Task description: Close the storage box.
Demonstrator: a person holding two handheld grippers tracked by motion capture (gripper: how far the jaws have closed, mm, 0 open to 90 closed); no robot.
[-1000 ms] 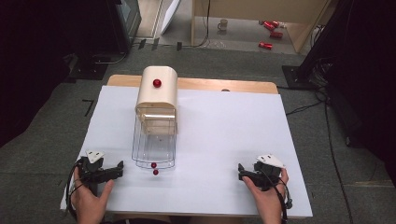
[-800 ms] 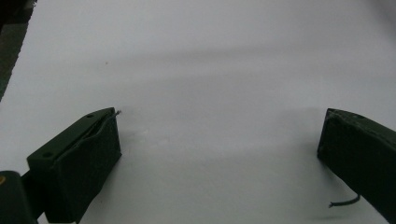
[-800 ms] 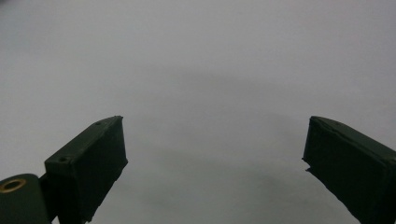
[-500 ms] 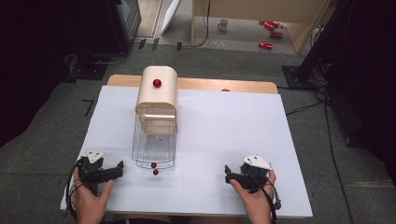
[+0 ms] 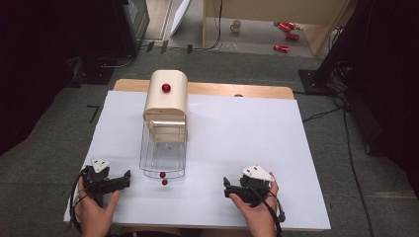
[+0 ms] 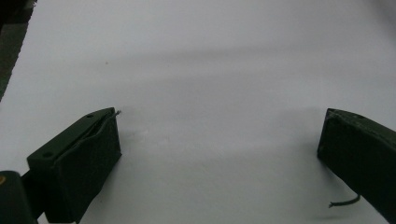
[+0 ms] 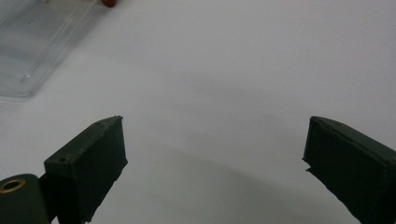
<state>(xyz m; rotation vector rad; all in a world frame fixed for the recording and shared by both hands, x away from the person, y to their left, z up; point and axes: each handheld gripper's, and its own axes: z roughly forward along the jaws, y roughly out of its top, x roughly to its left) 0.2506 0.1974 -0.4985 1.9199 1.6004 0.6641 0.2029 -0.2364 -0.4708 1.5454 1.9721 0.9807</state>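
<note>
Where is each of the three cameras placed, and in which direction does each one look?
High view: above the person's side, looking forward and down on the white table; both hands show, with the left gripper and right gripper.
Left gripper view: rides on the left gripper, looking along its wide-apart jaws at bare table.
Right gripper view: rides on the right gripper, jaws wide apart, facing the clear drawer and its red knob.
Shared: the high and right gripper views both show the clear drawer.
</note>
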